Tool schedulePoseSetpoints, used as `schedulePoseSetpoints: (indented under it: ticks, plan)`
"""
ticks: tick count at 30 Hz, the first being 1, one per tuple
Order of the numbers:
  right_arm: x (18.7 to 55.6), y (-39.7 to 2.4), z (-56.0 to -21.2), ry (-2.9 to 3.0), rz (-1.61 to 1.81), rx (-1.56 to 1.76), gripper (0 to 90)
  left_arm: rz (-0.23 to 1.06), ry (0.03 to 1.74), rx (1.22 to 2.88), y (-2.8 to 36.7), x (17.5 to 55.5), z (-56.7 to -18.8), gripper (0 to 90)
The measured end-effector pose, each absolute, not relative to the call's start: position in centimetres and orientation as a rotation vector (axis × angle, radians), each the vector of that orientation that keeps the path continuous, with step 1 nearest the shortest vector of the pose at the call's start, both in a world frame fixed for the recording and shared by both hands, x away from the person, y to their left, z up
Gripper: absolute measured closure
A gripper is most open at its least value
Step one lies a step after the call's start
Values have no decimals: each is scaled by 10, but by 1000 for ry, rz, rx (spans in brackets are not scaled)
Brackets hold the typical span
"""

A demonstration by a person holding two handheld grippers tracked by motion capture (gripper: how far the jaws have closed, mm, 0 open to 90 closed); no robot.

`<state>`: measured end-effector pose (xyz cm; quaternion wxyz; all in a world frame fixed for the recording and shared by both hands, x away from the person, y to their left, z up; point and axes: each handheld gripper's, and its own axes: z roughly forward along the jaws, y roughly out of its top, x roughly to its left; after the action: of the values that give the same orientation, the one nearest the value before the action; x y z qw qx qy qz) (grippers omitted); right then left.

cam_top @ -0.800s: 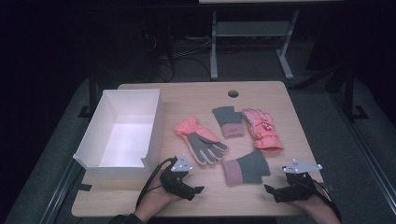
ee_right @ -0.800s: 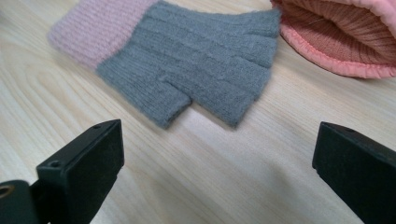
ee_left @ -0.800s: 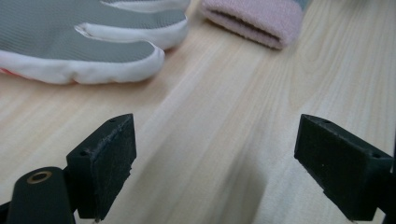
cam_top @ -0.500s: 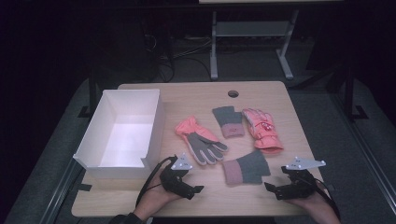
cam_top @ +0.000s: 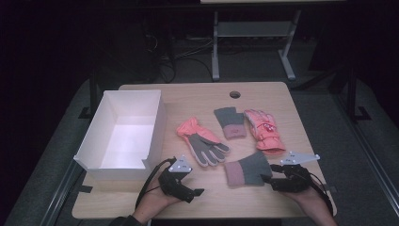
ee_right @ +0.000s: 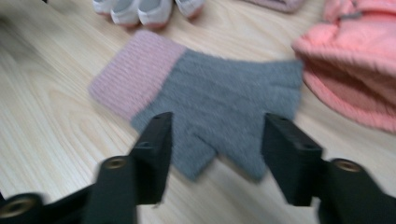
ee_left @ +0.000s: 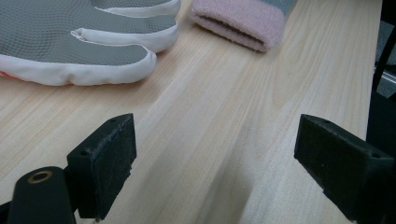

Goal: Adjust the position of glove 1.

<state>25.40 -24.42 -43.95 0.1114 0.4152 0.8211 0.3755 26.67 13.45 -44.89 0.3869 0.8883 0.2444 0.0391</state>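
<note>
Right gripper jaws half open, straddling grey glove fingers, no grip. Left gripper wide open, empty, left of glove.

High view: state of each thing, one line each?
Box: upright, empty.
Near grey glove: flat, between the right gripper's jaws, not pinched.
Far grey glove: flat, untouched.
Coral glove, left: flat, grey palm up.
Coral glove, right: flat, back up.
Left gripper: open, over bare table.
Right gripper: open.
</note>
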Motion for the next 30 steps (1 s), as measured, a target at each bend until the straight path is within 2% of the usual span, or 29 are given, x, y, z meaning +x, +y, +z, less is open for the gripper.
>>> schedulePoseSetpoints:
  ticks: [2,3,5,7,12,30]
  plan:
    - [257,-241,-437,2419,1114,1217,540,101,635,2263,135,268,-449,125]
    - [257,-241,-437,2419,1114,1217,540,101,635,2263,135,268,-449,123]
    - [261,-234,-435,2430,1133,1191,658,111,641,2258,135,267,-447,122]
    - [263,-231,-434,2437,1137,1179,691,117,644,2254,135,267,-446,123]
    - [277,-217,-428,2437,1228,1150,898,107,659,2266,134,265,-442,123]
    - [307,-162,-436,2522,1227,1055,900,92,621,2272,134,271,-448,126]
